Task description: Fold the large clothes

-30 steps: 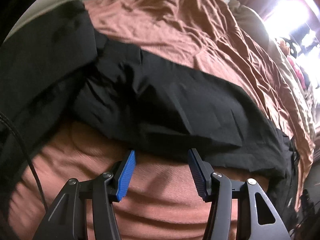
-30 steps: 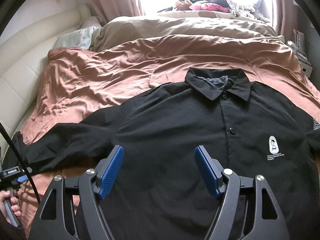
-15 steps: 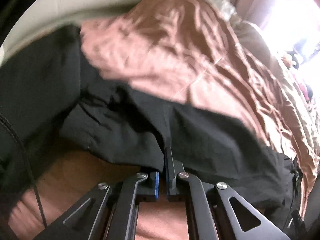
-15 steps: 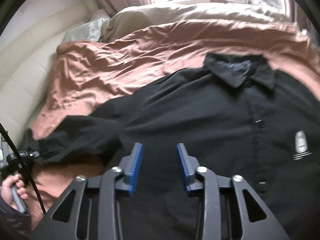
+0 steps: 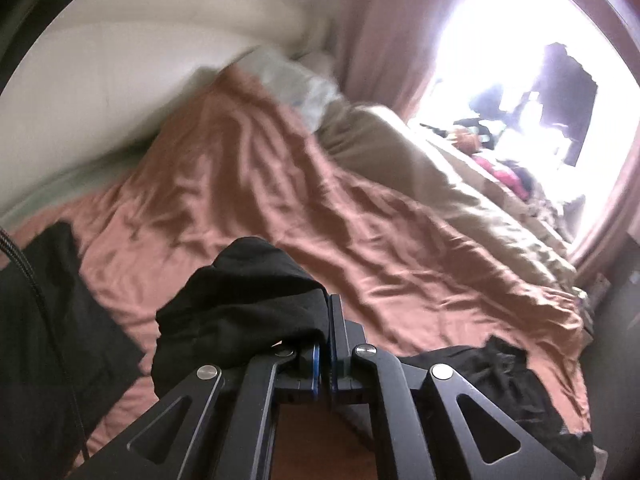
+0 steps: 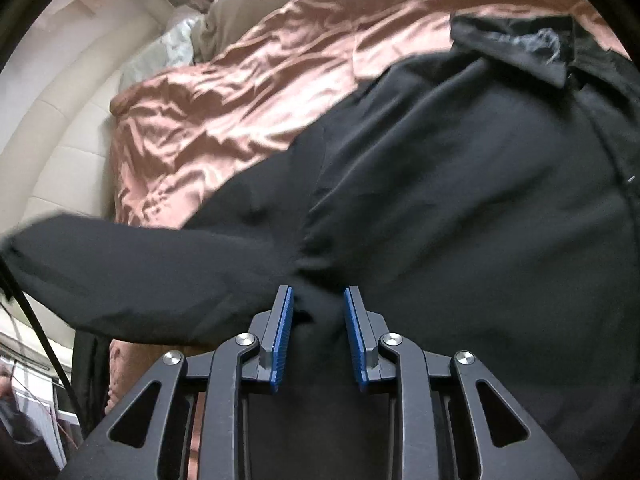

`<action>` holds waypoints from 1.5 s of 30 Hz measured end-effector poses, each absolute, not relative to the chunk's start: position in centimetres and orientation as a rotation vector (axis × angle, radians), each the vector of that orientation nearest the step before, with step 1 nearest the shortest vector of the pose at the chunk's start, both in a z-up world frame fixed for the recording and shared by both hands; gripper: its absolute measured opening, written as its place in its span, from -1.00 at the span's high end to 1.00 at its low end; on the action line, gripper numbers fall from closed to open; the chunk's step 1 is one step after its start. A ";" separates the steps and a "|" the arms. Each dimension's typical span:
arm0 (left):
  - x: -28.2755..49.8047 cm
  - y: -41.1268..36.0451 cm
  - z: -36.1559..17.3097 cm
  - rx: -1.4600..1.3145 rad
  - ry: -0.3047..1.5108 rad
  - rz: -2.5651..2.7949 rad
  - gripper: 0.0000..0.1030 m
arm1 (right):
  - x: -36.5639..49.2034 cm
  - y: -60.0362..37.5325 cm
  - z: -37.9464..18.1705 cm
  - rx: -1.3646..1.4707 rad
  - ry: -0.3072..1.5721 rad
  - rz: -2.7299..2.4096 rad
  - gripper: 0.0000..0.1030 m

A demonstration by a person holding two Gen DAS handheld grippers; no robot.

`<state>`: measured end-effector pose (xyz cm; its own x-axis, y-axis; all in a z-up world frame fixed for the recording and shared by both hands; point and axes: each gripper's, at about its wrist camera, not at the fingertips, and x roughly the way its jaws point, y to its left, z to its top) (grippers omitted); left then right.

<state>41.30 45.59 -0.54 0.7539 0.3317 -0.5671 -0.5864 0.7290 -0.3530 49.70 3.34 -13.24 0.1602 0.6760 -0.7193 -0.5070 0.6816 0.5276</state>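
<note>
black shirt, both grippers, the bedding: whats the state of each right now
black shirt: spread front-up on the bed, collar open
sleeve: bunched, lifted off the cover
left gripper: shut on sleeve
right gripper: closing, shirt fabric between its pads, gap showing
pink cover: rumpled
curtain: drawn aside

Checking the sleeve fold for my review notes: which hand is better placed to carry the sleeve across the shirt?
Left. The left gripper is shut on the black sleeve, which is bunched above the bedspread. The right gripper is closing around the shirt body.
</note>
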 end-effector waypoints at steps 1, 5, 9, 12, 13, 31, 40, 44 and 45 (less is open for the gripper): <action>41.8 44.9 0.4 -0.541 0.484 0.501 0.95 | 49.8 3.8 -13.6 0.173 1.135 0.849 0.54; 44.1 41.5 4.0 -0.500 0.438 0.397 0.96 | 50.1 4.2 -13.6 0.151 1.152 0.854 0.55; 46.3 37.9 6.7 -0.461 0.423 0.294 0.96 | 49.5 1.1 -10.8 0.165 1.082 0.819 0.55; 47.8 35.0 7.9 -0.434 0.423 0.227 0.96 | 48.9 -3.1 -9.1 0.228 1.036 0.809 0.54; 48.4 33.8 8.3 -0.427 0.423 0.198 0.96 | 48.7 -4.6 -8.7 0.246 1.031 0.802 0.54; 57.7 16.9 8.3 -0.312 0.541 -0.123 0.96 | 49.3 -22.6 -8.8 0.519 0.944 0.540 -0.32; 63.3 8.9 -0.8 -0.300 0.811 -0.339 0.53 | 50.9 -29.0 -9.6 0.664 0.938 0.382 -0.32; 62.8 7.9 -4.8 -0.243 0.898 -0.304 -0.30 | 51.0 -29.6 -9.7 0.682 0.938 0.370 -0.32; 62.5 8.3 -5.6 -0.238 0.916 -0.289 -0.30 | 51.0 -29.5 -9.7 0.685 0.942 0.375 -0.32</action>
<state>62.48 8.25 -5.58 0.5752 -0.3448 -0.7418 0.1437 0.9353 -0.3233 51.04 -29.49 -9.75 0.5465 0.5730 -0.6107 -0.0039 0.7310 0.6824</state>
